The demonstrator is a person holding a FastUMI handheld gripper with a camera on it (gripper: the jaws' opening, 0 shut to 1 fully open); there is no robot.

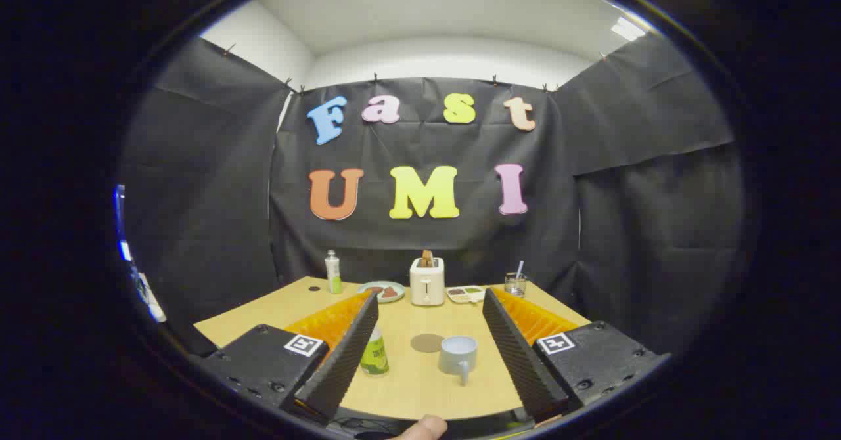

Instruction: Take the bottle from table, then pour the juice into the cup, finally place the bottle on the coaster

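the gripper [430, 351] hangs above the near edge of the wooden surface [407, 387], its jaws spread wide and grasping nothing. the two fingers [341, 361] angle outward, with a broad gap of bare wood between them.

the bottle [374, 354], with green juice and a green label, stands upright on the surface just inside the left finger, partly hidden behind that finger's edge; from here i cannot tell whether it touches the finger. the pale blue cup [458, 354] stands upright between the fingers, right of the bottle and apart from it, its handle turned toward the camera. the round brownish coaster [427, 343] lies flat just behind and left of the cup, between bottle and cup, with nothing on it.

beyond the fingers, along the far edge of the surface, stand a second small bottle [334, 272] with a white top, a plate [382, 291] carrying something reddish brown, a cream toaster [427, 282] with a slice sticking up out of it, a shallow divided tray [466, 293] with dark and green bits, and a clear glass [515, 284] holding a thin stick or straw. a small dark spot [314, 289] sits on the wood near the second bottle.

a fingertip of the person's hand [424, 428] shows below the near edge of the surface.
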